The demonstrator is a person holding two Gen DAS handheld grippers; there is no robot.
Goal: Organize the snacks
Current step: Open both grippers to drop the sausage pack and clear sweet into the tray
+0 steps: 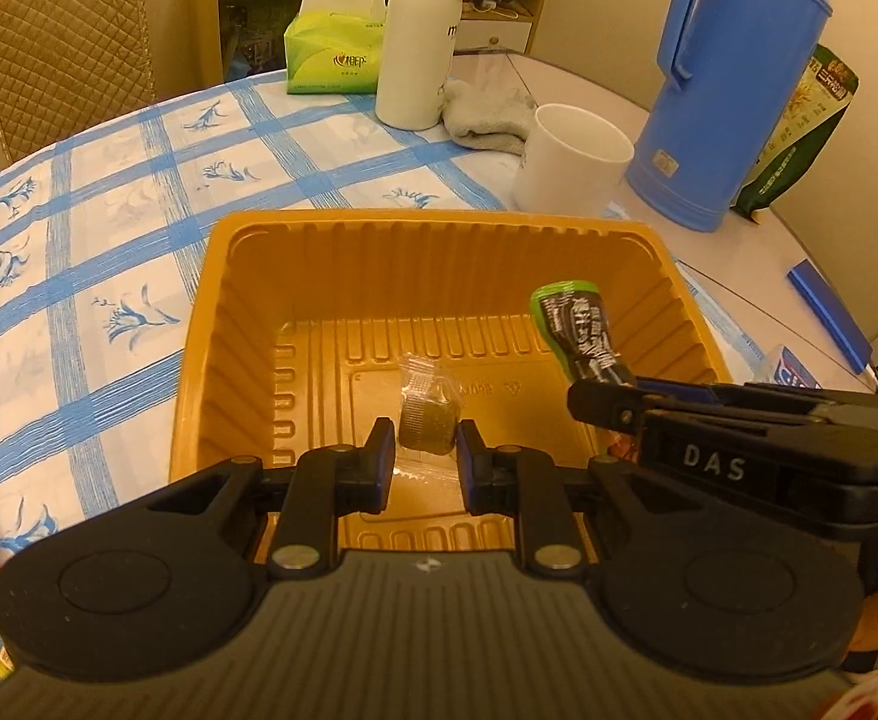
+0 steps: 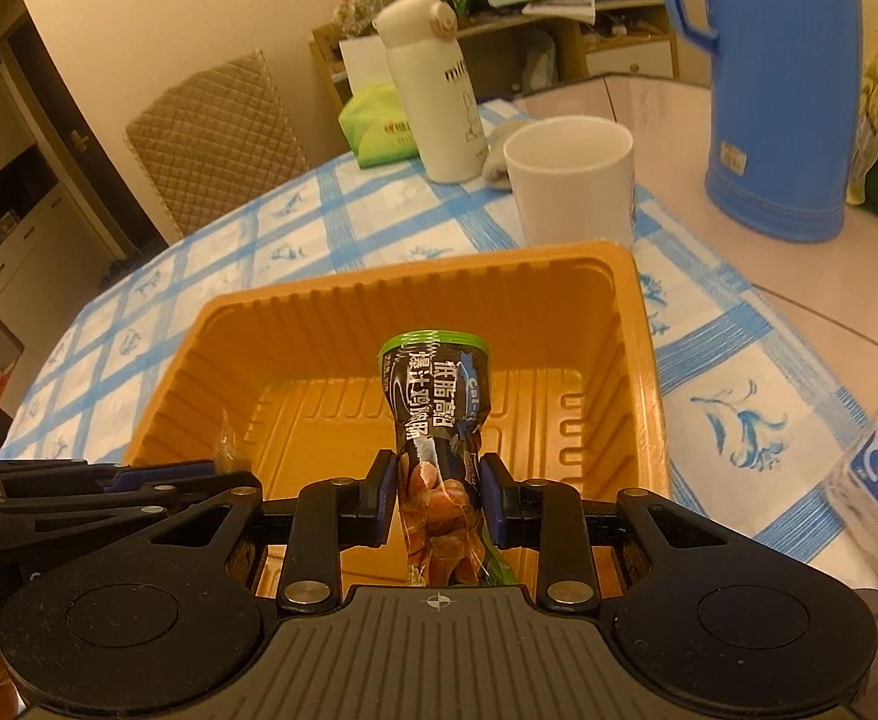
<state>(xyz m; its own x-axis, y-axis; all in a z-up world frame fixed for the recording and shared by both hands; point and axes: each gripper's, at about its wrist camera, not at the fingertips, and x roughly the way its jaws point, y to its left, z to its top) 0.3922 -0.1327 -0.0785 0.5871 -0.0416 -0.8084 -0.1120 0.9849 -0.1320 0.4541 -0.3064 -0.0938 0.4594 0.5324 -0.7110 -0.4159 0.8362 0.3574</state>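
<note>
Your count at the tabletop
You have one orange tray (image 1: 439, 228), two held snacks, one white mug (image 1: 571, 162), one blue jug (image 1: 733, 84), one white flask (image 1: 418, 42).

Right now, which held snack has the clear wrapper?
The small round snack in the left gripper; the right gripper holds a dark green-edged packet.

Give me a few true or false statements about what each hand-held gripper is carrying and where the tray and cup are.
1. The left hand-held gripper grips a small clear-wrapped snack. True.
2. The right hand-held gripper is empty. False: it grips a black and green snack packet.
3. Both snacks are over the orange tray. True.
4. The white cup stands inside the tray. False: it stands on the table beyond it.
</note>
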